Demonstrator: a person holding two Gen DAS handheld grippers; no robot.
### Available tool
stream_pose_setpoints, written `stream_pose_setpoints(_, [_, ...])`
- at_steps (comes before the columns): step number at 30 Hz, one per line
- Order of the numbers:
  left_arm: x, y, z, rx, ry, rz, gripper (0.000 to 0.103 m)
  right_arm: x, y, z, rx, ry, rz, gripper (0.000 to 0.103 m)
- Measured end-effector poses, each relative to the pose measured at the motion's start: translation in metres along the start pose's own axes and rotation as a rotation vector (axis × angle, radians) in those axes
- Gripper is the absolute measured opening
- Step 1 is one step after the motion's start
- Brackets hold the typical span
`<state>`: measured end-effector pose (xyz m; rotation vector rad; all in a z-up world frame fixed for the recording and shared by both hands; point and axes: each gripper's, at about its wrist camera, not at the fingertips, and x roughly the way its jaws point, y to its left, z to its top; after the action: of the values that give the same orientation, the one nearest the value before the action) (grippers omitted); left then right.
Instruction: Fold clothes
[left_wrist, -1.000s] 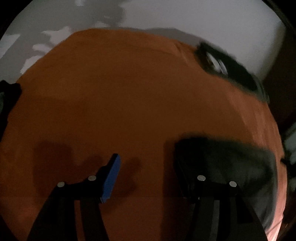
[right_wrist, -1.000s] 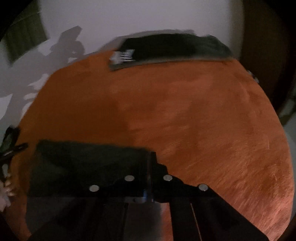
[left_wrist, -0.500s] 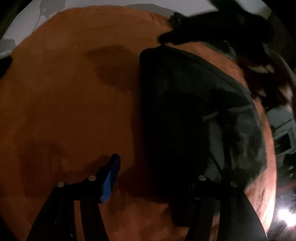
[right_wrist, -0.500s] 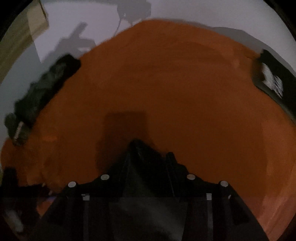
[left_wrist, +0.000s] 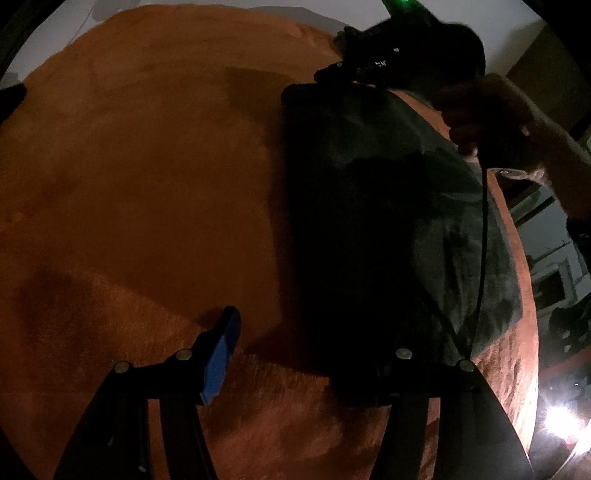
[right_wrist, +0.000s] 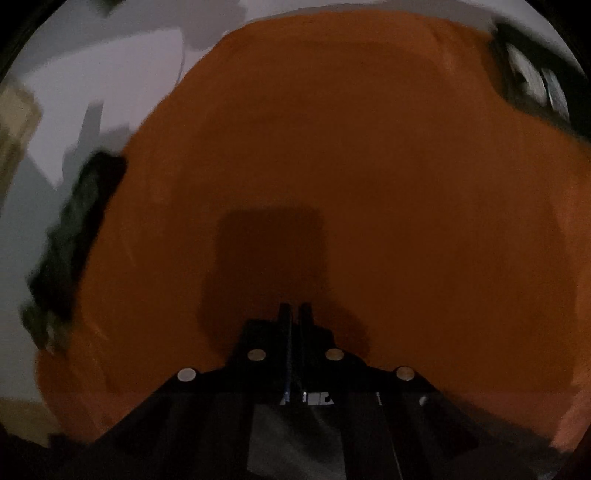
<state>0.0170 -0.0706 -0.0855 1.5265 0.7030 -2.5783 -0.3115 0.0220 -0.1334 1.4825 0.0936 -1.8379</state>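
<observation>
A dark folded garment (left_wrist: 388, 206) lies flat on the right of the orange surface (left_wrist: 147, 184). My left gripper (left_wrist: 310, 343) hovers open at the garment's near left corner. Its blue-padded finger (left_wrist: 221, 350) is over bare orange; the other finger is over the cloth's near edge. At the garment's far corner is my right gripper (left_wrist: 328, 74), held by a hand (left_wrist: 495, 122). In the right wrist view the right gripper (right_wrist: 294, 312) is shut, fingers together, with no cloth showing between the tips and orange surface (right_wrist: 369, 166) ahead.
Another dark garment with a white print (right_wrist: 532, 81) lies at the far right edge of the orange surface. A dark bundle (right_wrist: 70, 243) sits at its left edge. Pale floor surrounds the surface. A bright light (left_wrist: 561, 417) and furniture stand to the right.
Half a second ago dark cloth stood between the right gripper's parted fingers; now they are together with no cloth between them. The left gripper has shifted toward the garment's near corner, still open.
</observation>
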Motion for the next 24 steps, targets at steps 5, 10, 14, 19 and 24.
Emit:
stream_pose_setpoints(5, [-0.001, 0.004, -0.009, -0.019, 0.004, -0.026, 0.061, -0.01, -0.007, -0.003, -0.021, -0.065, 0.061, 0.003])
stream_pose_setpoints(10, [-0.003, 0.006, -0.016, -0.021, 0.014, -0.038, 0.061, -0.068, -0.014, -0.032, -0.04, -0.236, 0.101, 0.013])
stream_pose_setpoints(14, [0.002, 0.008, -0.004, -0.009, 0.017, -0.02, 0.061, -0.074, -0.022, -0.063, -0.02, -0.218, 0.148, 0.013])
stream_pose_setpoints(19, [0.011, 0.0, 0.014, -0.001, 0.017, 0.006, 0.061, -0.038, -0.061, -0.051, 0.075, -0.198, 0.019, 0.012])
stream_pose_setpoints(24, [0.018, -0.004, 0.043, -0.023, 0.02, -0.004, 0.061, -0.052, -0.083, -0.043, 0.152, -0.254, -0.007, 0.012])
